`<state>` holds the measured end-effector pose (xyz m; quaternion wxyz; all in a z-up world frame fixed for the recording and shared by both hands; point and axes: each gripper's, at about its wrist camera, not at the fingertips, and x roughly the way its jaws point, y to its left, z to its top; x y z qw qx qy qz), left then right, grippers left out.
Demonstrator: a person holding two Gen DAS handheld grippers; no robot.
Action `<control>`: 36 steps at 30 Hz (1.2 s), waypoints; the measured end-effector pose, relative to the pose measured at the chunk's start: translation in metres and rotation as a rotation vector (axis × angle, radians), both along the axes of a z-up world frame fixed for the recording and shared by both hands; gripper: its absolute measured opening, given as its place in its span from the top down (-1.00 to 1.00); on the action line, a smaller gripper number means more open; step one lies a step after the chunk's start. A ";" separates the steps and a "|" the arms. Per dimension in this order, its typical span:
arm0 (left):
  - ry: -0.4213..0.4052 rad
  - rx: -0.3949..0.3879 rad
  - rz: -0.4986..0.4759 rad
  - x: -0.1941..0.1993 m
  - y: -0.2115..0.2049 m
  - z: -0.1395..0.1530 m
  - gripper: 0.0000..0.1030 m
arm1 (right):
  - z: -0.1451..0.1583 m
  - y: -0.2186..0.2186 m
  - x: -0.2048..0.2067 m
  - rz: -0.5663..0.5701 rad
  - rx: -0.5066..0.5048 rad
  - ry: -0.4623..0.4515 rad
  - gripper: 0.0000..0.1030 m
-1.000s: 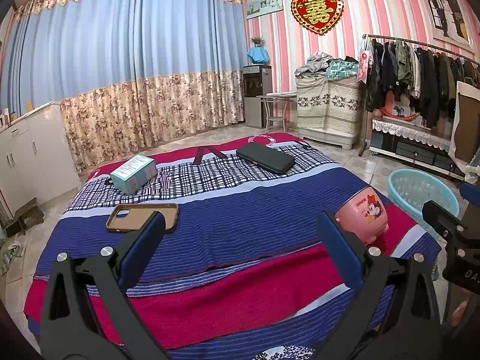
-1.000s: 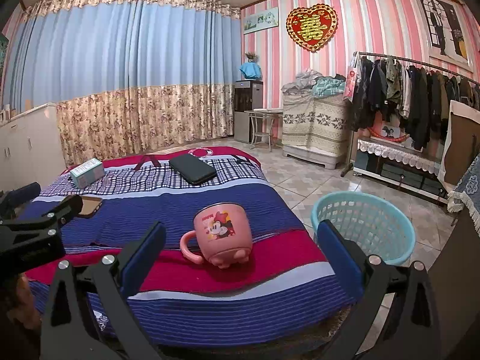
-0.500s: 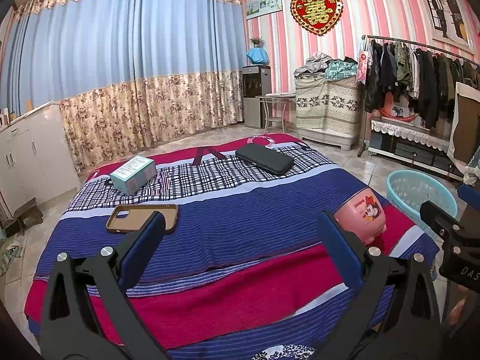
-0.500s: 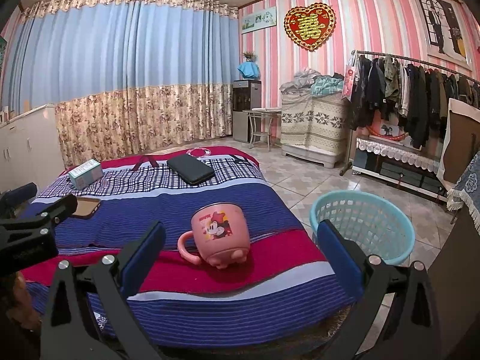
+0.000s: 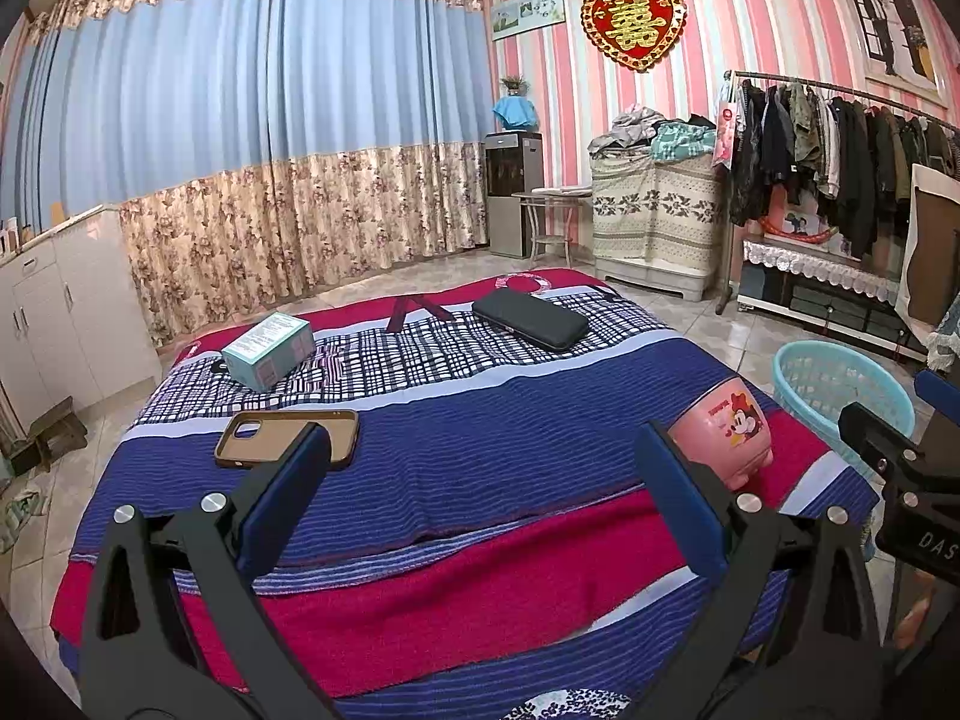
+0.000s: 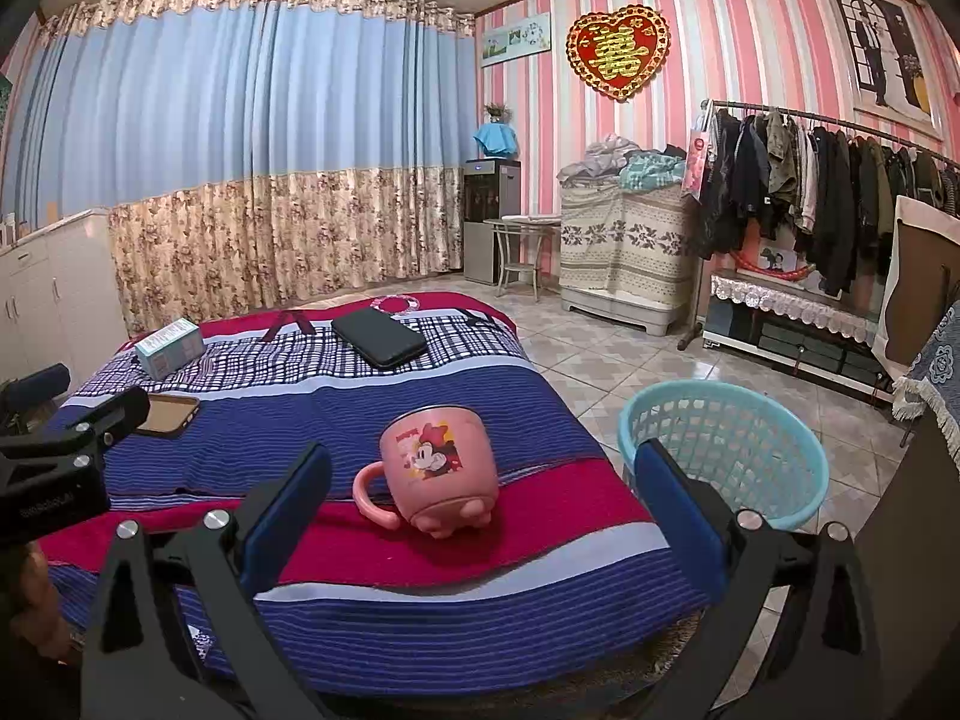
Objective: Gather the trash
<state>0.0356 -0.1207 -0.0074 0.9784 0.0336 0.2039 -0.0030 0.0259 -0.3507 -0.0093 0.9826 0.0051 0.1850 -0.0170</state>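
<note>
A bed with a striped blue and red cover (image 5: 480,450) holds a teal and pink box (image 5: 269,349), a brown phone case (image 5: 287,438), a black flat case (image 5: 529,319) and a pink Minnie cup (image 6: 437,471). A light blue basket (image 6: 726,450) stands on the floor right of the bed. My left gripper (image 5: 480,498) is open and empty over the near bed edge. My right gripper (image 6: 480,516) is open and empty, just short of the cup. The box (image 6: 170,347), phone case (image 6: 165,414) and black case (image 6: 379,337) also show in the right wrist view.
White cabinets (image 5: 54,312) line the left wall. Curtains (image 5: 270,180) hang behind the bed. A clothes rack (image 5: 840,150), a covered chest (image 5: 654,216) and a water dispenser (image 5: 513,192) stand at the back right. Tiled floor (image 6: 600,360) lies between bed and rack.
Both grippers have drifted slightly; the cup and basket sit a little further left in the right wrist view. Nothing was grasped or released.
</note>
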 end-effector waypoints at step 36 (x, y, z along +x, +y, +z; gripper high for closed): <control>-0.005 0.001 0.001 0.000 0.001 0.001 -0.90 | 0.000 -0.003 0.001 -0.002 0.001 0.003 -0.91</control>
